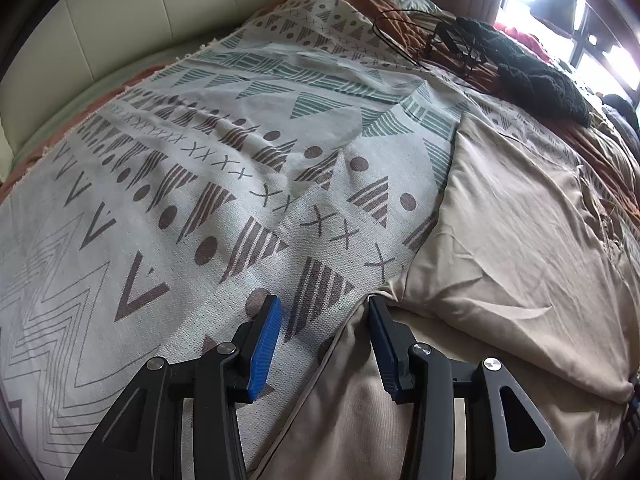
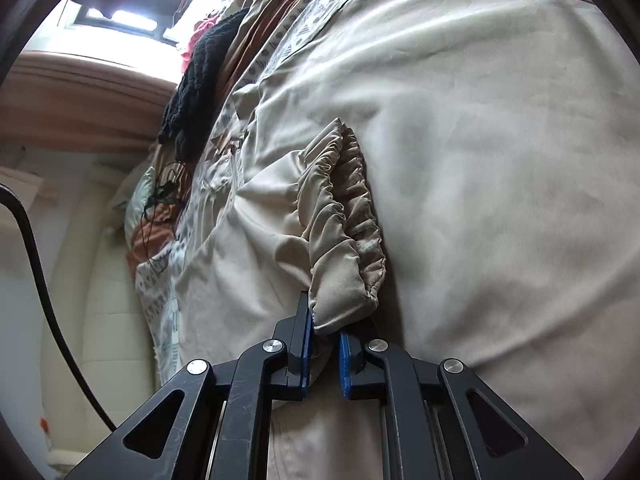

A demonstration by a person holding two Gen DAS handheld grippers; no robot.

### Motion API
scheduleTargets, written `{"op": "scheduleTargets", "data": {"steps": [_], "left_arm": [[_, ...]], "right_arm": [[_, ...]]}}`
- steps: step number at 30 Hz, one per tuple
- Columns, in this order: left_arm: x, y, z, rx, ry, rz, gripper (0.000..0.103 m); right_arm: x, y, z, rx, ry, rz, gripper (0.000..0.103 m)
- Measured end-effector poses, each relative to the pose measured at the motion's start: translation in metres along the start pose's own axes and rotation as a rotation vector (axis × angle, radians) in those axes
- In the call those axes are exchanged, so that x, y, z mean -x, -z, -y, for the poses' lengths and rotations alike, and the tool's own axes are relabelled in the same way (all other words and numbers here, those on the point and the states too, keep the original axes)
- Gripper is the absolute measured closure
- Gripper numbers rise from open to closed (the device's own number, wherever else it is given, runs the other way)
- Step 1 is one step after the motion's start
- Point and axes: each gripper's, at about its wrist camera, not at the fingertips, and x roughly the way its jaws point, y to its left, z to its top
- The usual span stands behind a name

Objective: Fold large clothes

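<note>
Left gripper (image 1: 325, 322) sits jaws apart, straddling the edge of the beige garment (image 1: 512, 240) on the patterned bedspread (image 1: 180, 184); nothing pinched. Right gripper (image 2: 325, 334) is clamped on the garment's elastic cuff (image 2: 344, 216), visible only in this view. Risk: thin bite, cuff could slip free when lifted.

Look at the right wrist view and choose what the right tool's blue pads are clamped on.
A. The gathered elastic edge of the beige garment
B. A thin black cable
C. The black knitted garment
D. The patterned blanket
A: in the right wrist view the right tool is pinched on the ruched elastic edge of the beige garment, while the black knitted garment lies far off, untouched.
</note>
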Motion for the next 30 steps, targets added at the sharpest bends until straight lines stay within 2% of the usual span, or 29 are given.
{"op": "scheduleTargets", "data": {"steps": [6, 9, 11, 12, 13, 14, 17, 21, 24, 30], "left_arm": [[0.003, -0.001, -0.004, 0.037, 0.009, -0.018, 0.056], [0.011, -0.001, -0.008, 0.095, 0.037, -0.045, 0.056], [0.021, 0.000, -0.011, 0.129, 0.062, -0.043, 0.055], [0.030, 0.001, -0.012, 0.146, 0.078, -0.033, 0.054], [0.038, 0.001, -0.011, 0.155, 0.090, -0.022, 0.050], [0.044, 0.002, -0.010, 0.161, 0.100, -0.009, 0.041], [0.073, 0.006, -0.005, 0.172, 0.128, 0.056, 0.028], [0.103, 0.010, 0.013, 0.129, 0.157, 0.113, 0.024], [0.113, 0.015, 0.026, 0.090, 0.165, 0.114, 0.024], [0.135, 0.025, 0.039, 0.096, 0.221, 0.128, 0.024]], "right_arm": [[-0.010, -0.009, -0.012, 0.065, 0.010, -0.006, 0.091], [-0.008, -0.011, -0.013, 0.037, 0.005, -0.026, 0.083], [0.000, -0.008, -0.014, 0.020, 0.008, -0.025, 0.061], [0.005, -0.007, -0.016, 0.022, 0.014, -0.019, 0.054], [0.013, -0.006, -0.018, 0.027, 0.029, -0.009, 0.041], [0.019, -0.006, -0.020, 0.032, 0.043, 0.005, 0.035], [0.041, -0.005, -0.023, 0.043, 0.058, 0.042, 0.035], [0.066, -0.006, -0.023, 0.067, 0.085, 0.060, 0.035], [0.083, -0.010, -0.026, 0.112, 0.120, 0.074, 0.035], [0.125, -0.021, -0.025, 0.223, 0.175, 0.133, 0.032]]}}
